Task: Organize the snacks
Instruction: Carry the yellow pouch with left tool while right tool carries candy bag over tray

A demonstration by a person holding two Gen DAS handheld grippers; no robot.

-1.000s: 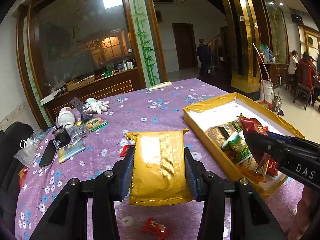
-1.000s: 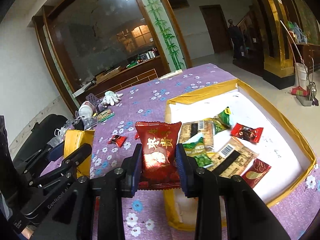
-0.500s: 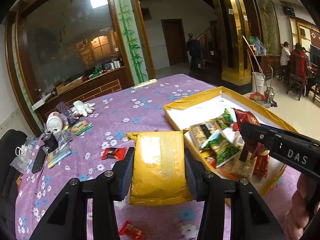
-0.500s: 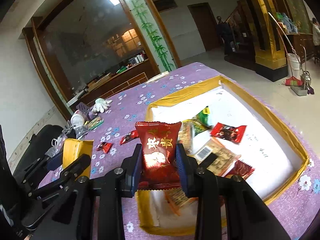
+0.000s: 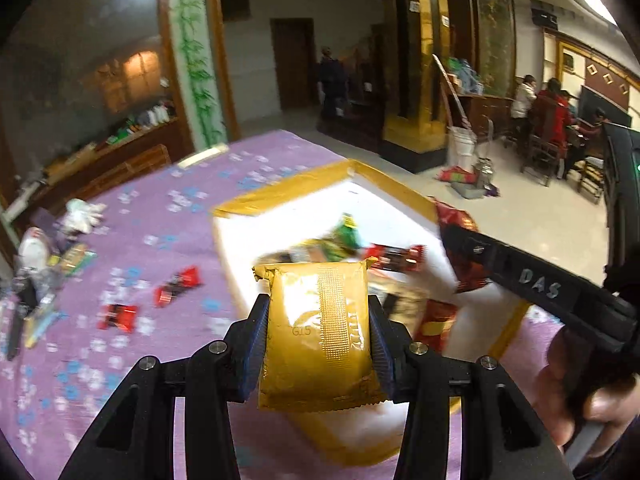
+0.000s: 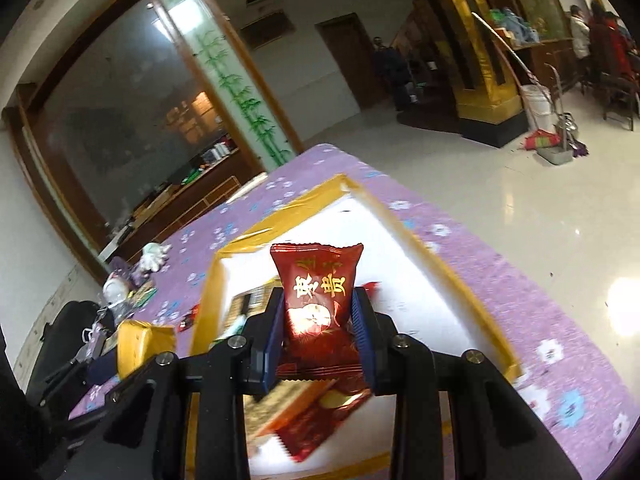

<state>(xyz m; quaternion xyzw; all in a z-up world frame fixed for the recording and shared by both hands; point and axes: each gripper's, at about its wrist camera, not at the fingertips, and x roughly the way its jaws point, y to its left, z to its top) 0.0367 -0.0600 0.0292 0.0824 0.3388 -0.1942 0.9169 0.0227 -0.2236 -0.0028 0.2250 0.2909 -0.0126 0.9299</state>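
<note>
Left gripper (image 5: 318,330) pinches a gold packet (image 5: 320,332) and right gripper (image 6: 319,326) a red packet (image 6: 318,304) above the box (image 5: 280,196), already holding several snacks, while two red candies (image 5: 176,290) wait on the tablecloth (image 5: 132,240).

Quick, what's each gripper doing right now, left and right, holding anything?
Left gripper: closed on the gold snack packet.
Right gripper: closed on the red snack packet.
</note>
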